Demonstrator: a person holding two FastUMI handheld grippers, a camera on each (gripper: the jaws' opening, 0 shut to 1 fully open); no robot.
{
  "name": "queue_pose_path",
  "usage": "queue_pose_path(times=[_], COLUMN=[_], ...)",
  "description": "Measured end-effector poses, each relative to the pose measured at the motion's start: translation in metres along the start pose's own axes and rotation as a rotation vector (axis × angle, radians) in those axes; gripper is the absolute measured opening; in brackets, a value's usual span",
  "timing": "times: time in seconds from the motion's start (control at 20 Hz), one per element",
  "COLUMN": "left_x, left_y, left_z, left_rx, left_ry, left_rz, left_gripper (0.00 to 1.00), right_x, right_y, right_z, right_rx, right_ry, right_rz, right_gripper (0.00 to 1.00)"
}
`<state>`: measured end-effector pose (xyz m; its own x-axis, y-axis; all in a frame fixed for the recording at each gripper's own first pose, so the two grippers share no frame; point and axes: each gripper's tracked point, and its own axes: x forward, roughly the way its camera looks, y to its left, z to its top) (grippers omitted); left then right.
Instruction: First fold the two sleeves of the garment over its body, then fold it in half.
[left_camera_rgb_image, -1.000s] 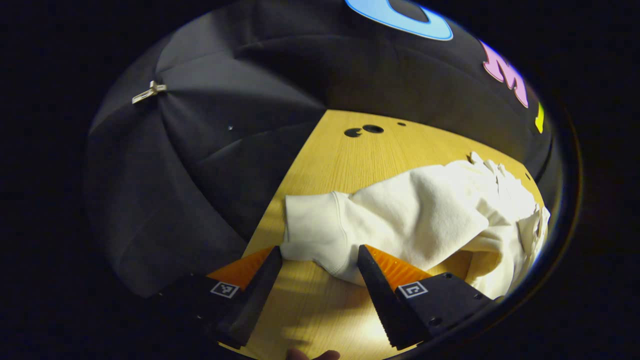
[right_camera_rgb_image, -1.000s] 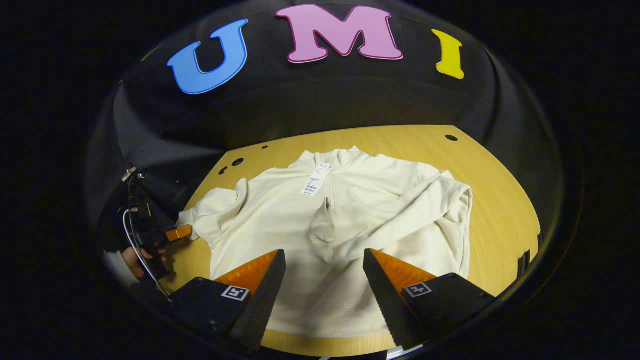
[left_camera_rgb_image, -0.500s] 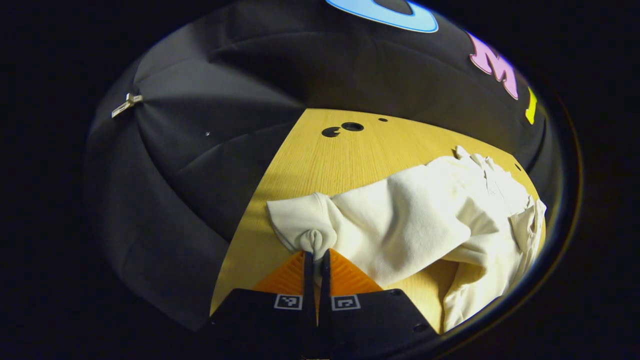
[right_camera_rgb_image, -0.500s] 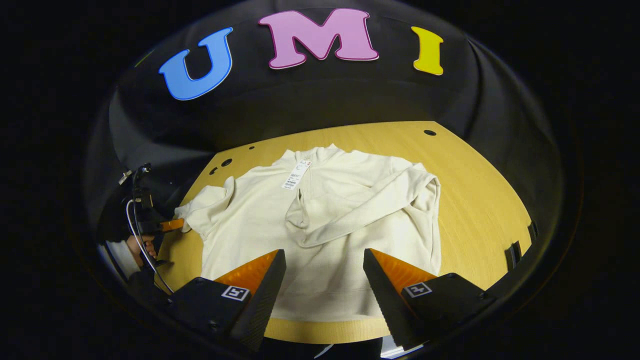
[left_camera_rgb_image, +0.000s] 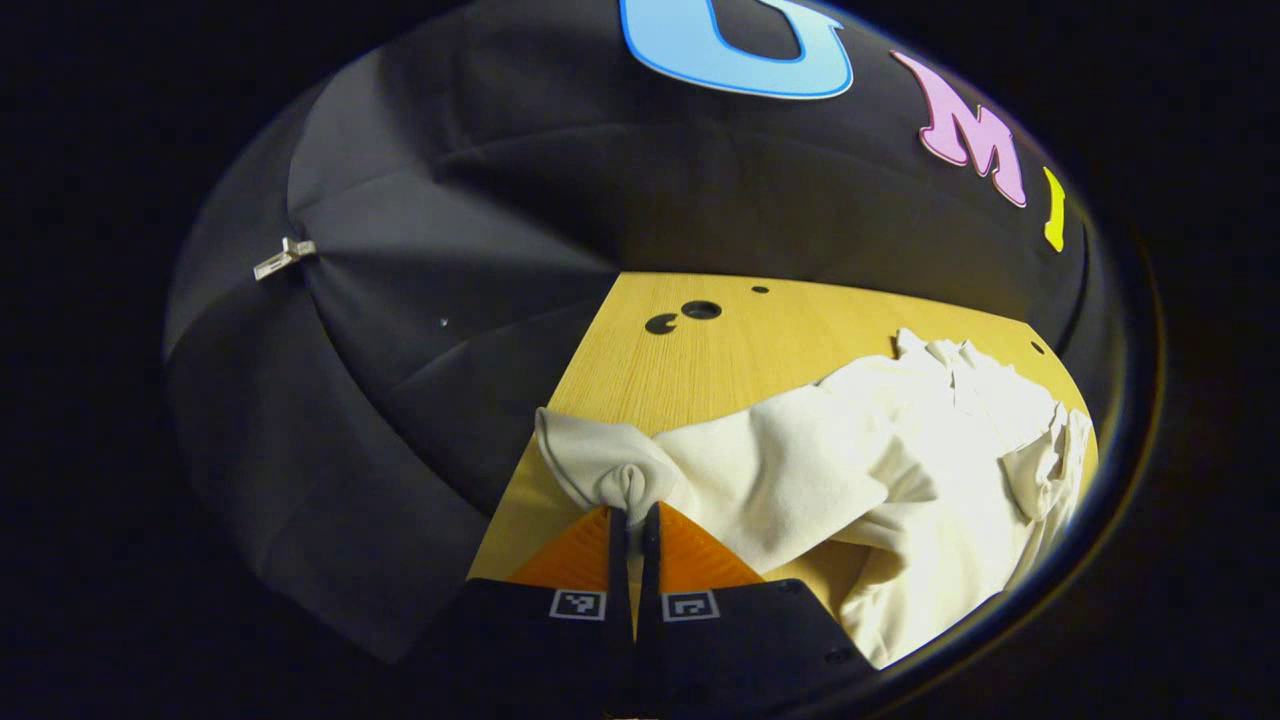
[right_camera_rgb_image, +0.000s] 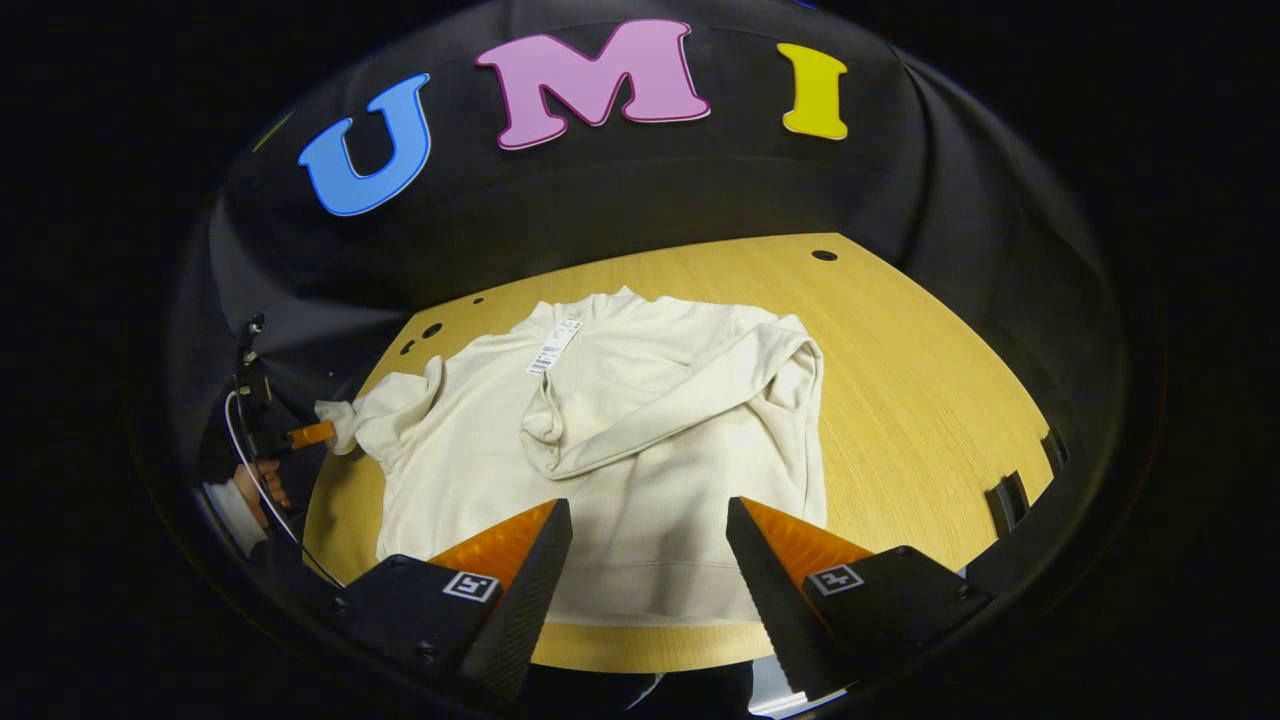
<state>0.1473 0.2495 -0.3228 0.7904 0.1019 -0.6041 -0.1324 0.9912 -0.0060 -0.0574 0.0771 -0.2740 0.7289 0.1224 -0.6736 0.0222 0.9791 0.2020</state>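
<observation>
Left gripper (left_camera_rgb_image: 630, 515): my fingers are pinched together on the cuff (left_camera_rgb_image: 612, 470) of the sleeve; soft fleecy knit bunches into a small pucker right at the tips. Beyond the tips the cuff fans out flat with a ribbed band, and the sleeve runs off to the right of my fingers into the garment (left_camera_rgb_image: 880, 450), a cream sweatshirt, thick matte fabric, rumpled in rounded folds. Under it is the table (left_camera_rgb_image: 720, 350), pale wood with fine straight grain and a few round holes at the far end.

Right gripper (right_camera_rgb_image: 650, 540): my fingers are spread wide, nothing between them, hovering over the hem. Ahead of them the garment lies flat on the table, collar farthest away, a paper tag (right_camera_rgb_image: 555, 347) at the neck. One sleeve is folded diagonally across the chest. Far left of my fingers, a hand (right_camera_rgb_image: 262, 485) holds the left gripper on the other cuff.
</observation>
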Motion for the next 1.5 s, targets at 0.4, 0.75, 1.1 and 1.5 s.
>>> queue_pose_path(times=[0.4, 0.75, 1.1, 1.5], left_x=[-0.070, -0.106, -0.096, -0.064], left_y=[-0.070, -0.200, -0.297, -0.361], left_z=[0.067, 0.086, 0.053, -0.007], left_rx=[0.018, 0.092, 0.166, 0.270], left_ry=[-0.153, -0.204, -0.138, -0.048], left_rz=[-0.041, -0.197, -0.247, -0.201], left_gripper=[0.06, 0.06, 0.06, 0.06], right_x=[0.002, 0.011, 0.018, 0.033], right_y=[-0.045, -0.087, -0.122, -0.155], right_z=[-0.003, -0.001, -0.009, -0.020], right_rx=[0.004, 0.042, 0.074, 0.070], right_ry=[0.025, 0.046, 0.086, 0.146], right_rz=[-0.004, -0.014, -0.008, 0.018], right_gripper=[0.96, 0.96, 0.96, 0.96])
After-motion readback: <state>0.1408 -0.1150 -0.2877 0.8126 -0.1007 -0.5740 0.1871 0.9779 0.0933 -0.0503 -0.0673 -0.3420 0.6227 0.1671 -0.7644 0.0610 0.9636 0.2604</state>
